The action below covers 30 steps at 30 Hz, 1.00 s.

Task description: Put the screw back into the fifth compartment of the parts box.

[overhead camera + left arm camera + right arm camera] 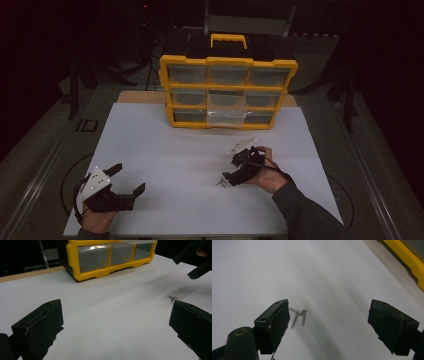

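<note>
Three small silver screws [298, 316] lie in a cluster on the white sheet [175, 150]. My right gripper [329, 306] hovers low over the sheet, open, and the screws sit just inside its left jaw without touching either pad. From above, the right gripper [231, 169] is right of centre with the screws [220, 183] at its near tip. My left gripper [129, 178] rests open at the near left, with nothing between its jaws. The left gripper view shows its open jaws [116, 305], the screws [172, 298] and the right gripper [192, 263] beyond them.
A yellow organizer box [227, 62] with clear drawers and a yellow handle stands at the back of the sheet. A clear drawer [227, 116] in its bottom row sticks out a little. Dark floor and stands surround the table.
</note>
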Available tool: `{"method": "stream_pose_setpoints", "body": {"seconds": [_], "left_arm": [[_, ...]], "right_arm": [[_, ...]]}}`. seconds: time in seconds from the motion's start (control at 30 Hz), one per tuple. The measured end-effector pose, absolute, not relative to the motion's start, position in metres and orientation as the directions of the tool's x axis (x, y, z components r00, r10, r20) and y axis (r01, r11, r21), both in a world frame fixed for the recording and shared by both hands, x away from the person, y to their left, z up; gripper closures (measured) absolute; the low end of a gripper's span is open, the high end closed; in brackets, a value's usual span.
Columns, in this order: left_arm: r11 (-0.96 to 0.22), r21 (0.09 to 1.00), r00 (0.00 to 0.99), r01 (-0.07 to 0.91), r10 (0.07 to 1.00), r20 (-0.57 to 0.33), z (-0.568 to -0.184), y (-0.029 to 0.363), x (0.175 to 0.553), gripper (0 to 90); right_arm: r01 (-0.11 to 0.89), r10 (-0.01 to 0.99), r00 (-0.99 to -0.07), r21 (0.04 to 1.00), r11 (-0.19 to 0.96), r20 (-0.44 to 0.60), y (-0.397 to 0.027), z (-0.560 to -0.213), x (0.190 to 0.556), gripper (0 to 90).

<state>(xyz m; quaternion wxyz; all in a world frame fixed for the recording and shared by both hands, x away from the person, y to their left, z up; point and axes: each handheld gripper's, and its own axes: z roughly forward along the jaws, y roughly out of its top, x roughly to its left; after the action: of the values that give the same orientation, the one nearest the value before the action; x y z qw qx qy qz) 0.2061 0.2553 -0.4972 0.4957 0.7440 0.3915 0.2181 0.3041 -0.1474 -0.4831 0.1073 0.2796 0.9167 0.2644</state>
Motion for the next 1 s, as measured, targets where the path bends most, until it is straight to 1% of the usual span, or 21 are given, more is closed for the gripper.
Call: {"method": "stream_pose_setpoints", "body": {"seconds": [0.27, 0.6, 0.8, 1.0], "left_arm": [[-0.202, 0.909, 0.599, 0.365, 0.798, -0.063, -0.497, 0.255, 0.206, 0.1], [-0.201, 0.909, 0.599, 0.366, 0.798, -0.065, -0.497, 0.255, 0.206, 0.1], [-0.201, 0.909, 0.599, 0.365, 0.798, -0.065, -0.497, 0.256, 0.206, 0.1], [-0.201, 0.909, 0.599, 0.365, 0.798, -0.065, -0.497, 0.255, 0.206, 0.1]], "right_arm": [[0.456, 0.559, -0.827, 0.521, 0.722, -0.052, -0.139, -0.492, 0.304, 17.3], [0.449, 0.541, -0.839, 0.491, 0.746, -0.054, -0.132, -0.503, 0.304, 20.5], [0.452, 0.535, -0.843, 0.464, 0.762, -0.057, -0.13, -0.508, 0.305, 25.4], [0.467, 0.534, -0.845, 0.441, 0.766, -0.033, -0.129, -0.516, 0.306, 34.1]]}}
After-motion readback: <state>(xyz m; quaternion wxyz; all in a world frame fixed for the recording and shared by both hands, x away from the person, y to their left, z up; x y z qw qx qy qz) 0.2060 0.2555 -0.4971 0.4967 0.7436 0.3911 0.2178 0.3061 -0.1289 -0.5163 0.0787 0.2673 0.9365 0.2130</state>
